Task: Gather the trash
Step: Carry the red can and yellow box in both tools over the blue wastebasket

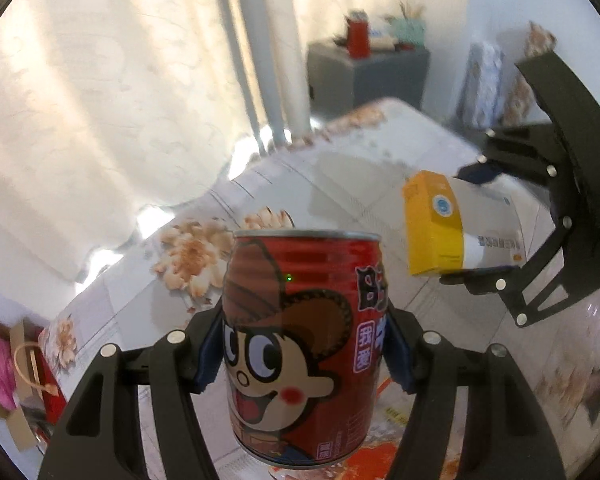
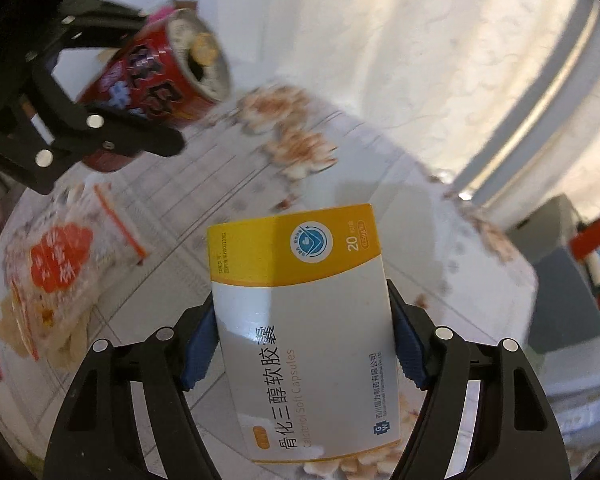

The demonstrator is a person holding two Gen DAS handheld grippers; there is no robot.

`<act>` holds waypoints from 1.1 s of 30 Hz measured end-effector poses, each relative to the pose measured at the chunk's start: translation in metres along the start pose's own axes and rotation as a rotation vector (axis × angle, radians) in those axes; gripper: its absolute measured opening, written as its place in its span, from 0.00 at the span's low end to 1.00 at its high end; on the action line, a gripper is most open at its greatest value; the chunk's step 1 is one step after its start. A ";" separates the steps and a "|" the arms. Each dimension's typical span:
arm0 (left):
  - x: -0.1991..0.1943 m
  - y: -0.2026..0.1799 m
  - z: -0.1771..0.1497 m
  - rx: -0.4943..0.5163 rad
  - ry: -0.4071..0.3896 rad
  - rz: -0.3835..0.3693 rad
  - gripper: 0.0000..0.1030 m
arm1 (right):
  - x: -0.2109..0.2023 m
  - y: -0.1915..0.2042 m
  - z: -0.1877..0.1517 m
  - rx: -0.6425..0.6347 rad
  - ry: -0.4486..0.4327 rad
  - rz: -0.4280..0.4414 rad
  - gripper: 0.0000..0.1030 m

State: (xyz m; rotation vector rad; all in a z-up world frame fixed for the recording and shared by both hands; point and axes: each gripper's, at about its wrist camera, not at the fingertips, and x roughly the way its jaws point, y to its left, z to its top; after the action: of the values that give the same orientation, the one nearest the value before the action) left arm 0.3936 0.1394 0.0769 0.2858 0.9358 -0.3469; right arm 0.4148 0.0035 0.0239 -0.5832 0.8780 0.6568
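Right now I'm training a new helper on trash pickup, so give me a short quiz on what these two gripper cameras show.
1. True or false: the left gripper is closed on a red can.
2. What does the right gripper hold? A) a glass bottle B) a yellow and white medicine box C) a spoon
3. Fill in: a clear snack bag with an orange label lies on the ____ tablecloth.

Key
1. True. Its blue pads press both sides of the can, which is off the table.
2. B. The box sits clamped between the pads.
3. Flowered.
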 end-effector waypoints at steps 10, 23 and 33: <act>-0.083 -0.032 -0.017 -0.087 -0.176 0.066 0.62 | -0.122 0.007 -0.001 0.114 -0.135 -0.179 0.68; -0.199 -0.105 -0.093 -0.294 -0.396 -0.109 0.62 | -0.266 0.063 -0.093 0.259 -0.305 -0.114 0.68; -0.179 -0.197 -0.192 -0.425 -0.345 -0.241 0.62 | -0.252 0.119 -0.229 0.608 -0.269 0.074 0.68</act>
State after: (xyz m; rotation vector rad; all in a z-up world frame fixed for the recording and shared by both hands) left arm 0.0749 0.0641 0.0982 -0.2729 0.6813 -0.3938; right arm 0.0947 -0.1477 0.0949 0.0833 0.7942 0.4840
